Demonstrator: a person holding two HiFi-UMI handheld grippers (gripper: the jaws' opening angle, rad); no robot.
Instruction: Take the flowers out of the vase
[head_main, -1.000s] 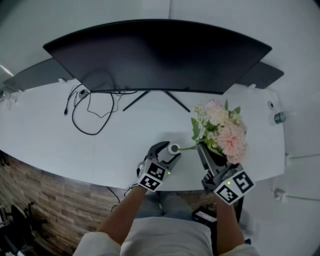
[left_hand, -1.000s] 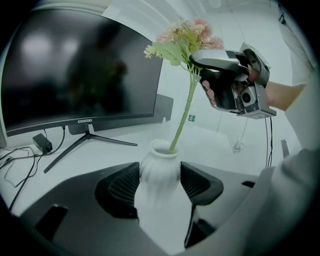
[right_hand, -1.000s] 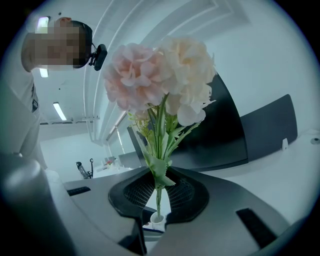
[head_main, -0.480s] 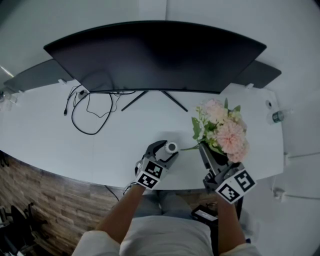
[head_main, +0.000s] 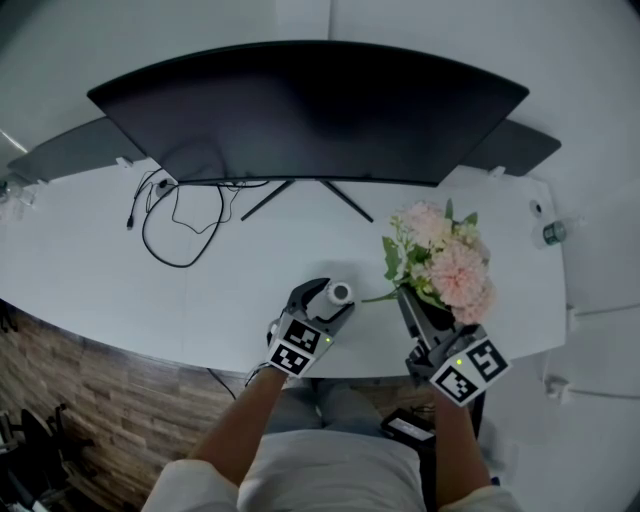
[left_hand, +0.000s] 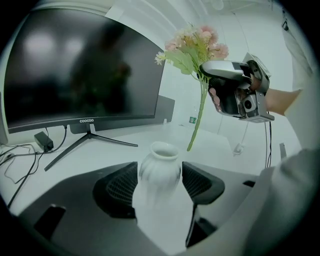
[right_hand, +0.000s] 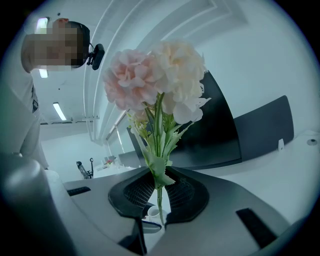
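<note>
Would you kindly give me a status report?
Left claw just opening, vase between. Right claw shut on flowers, clear of vase. Nothing in the way.

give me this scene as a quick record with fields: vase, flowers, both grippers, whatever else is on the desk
left gripper: jaws have just been opening; they stand wide on either side of the vase and seem not to press it
right gripper: shut on the flowers' stems, holding them up
flowers: out of the vase, stem end hanging clear beside its mouth
vase: white, upright on the table
behind: dark curved monitor, black cable
</note>
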